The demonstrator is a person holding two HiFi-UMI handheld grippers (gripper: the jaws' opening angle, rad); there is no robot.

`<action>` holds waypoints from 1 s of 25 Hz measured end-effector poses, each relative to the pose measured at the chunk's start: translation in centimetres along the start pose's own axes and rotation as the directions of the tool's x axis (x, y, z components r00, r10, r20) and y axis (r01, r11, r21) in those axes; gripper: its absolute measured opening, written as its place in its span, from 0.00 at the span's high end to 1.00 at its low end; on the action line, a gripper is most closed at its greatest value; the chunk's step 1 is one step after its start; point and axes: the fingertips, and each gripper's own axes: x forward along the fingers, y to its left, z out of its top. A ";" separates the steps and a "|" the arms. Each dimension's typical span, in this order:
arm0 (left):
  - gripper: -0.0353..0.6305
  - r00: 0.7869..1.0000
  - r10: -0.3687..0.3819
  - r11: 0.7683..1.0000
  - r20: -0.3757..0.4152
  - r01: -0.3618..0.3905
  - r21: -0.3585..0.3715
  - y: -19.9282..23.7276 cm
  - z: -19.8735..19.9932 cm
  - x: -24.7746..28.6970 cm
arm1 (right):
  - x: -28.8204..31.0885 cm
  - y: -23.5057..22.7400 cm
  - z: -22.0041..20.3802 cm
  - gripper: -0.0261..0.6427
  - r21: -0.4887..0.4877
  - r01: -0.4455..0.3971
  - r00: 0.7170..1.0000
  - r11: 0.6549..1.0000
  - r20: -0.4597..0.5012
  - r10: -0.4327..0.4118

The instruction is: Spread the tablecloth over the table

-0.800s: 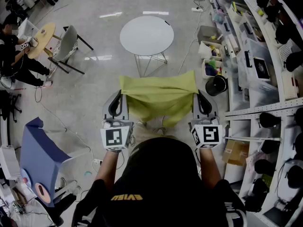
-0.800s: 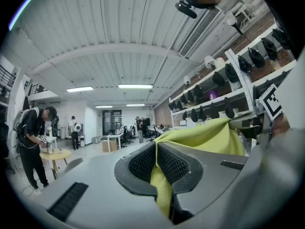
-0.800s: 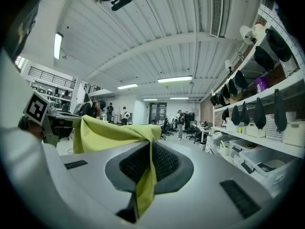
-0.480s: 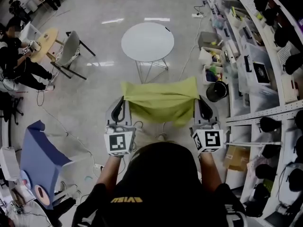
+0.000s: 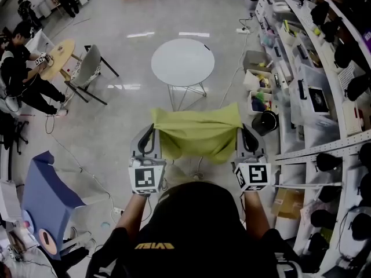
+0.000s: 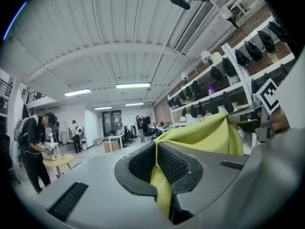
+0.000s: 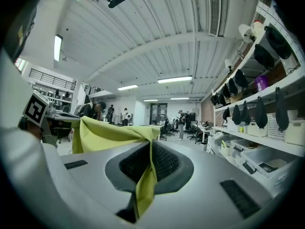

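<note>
- As the head view shows, the tablecloth (image 5: 197, 133) hangs in the air between the two grippers. The left gripper (image 5: 152, 127) holds its left top corner and the right gripper (image 5: 242, 126) its right top corner.
- Head view, key relation: the held edge runs side to side, straight across the person's front. The round table (image 5: 182, 59) stands ahead, beyond the cloth and well apart from it. It sits slightly to the left of the cloth's middle, so the left gripper is judged a little nearer. The coming move therefore calls for carrying the cloth forward, both corners level.
- Head view, materials: the cloth is a soft yellow-green fabric, sagging into loose folds below the taut top edge. The table has a smooth white disc top on thin wire legs (image 5: 186, 94), and the floor is glossy grey.
- Left gripper view: the jaws are closed on the tablecloth (image 6: 205, 136), and a pinched strip of fabric passes between the dark, dimpled pads (image 6: 177, 165). The cloth stretches away to the right, toward the other gripper's marker cube (image 6: 268, 93).
- Right gripper view: the jaws are likewise clamped on the tablecloth (image 7: 105, 132), with a narrow fold trapped between the textured pads (image 7: 164, 162) and a tail hanging below. The fabric runs off to the left; its weave looks thin and matte.
</note>
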 end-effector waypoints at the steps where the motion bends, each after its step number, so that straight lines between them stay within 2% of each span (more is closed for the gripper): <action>1: 0.91 1.000 0.006 1.000 -0.006 -0.006 0.014 0.2 0.1 0.0 | 0.1 0.1 0.1 0.94 -0.008 -0.013 1.000 1.000 0.000 0.013; 3: 0.91 1.000 0.021 0.999 -0.016 -0.020 0.035 0.7 0.3 -0.1 | 0.5 0.5 0.3 0.94 -0.028 -0.042 0.999 0.999 0.004 0.042; 6: 0.91 0.999 0.043 0.999 -0.024 -0.043 0.020 1.8 0.5 -0.4 | 1.4 1.3 0.9 0.94 -0.048 -0.073 0.997 0.996 0.013 0.074; 14: 0.91 0.995 0.065 0.998 -0.080 -0.065 -0.002 3.1 0.0 -1.0 | 3.5 2.7 -0.1 0.94 -0.013 -0.157 0.987 0.987 -0.019 0.157; 21: 0.91 0.992 0.089 0.995 -0.088 -0.093 -0.044 5.8 -0.7 2.1 | 7.6 3.1 -0.9 0.94 0.006 -0.156 0.985 0.988 -0.068 0.156; 25: 0.91 0.996 0.050 0.992 -0.078 -0.059 -0.116 7.3 -1.2 5.9 | 11.0 2.2 -0.9 0.94 0.006 -0.119 0.988 0.993 -0.094 0.119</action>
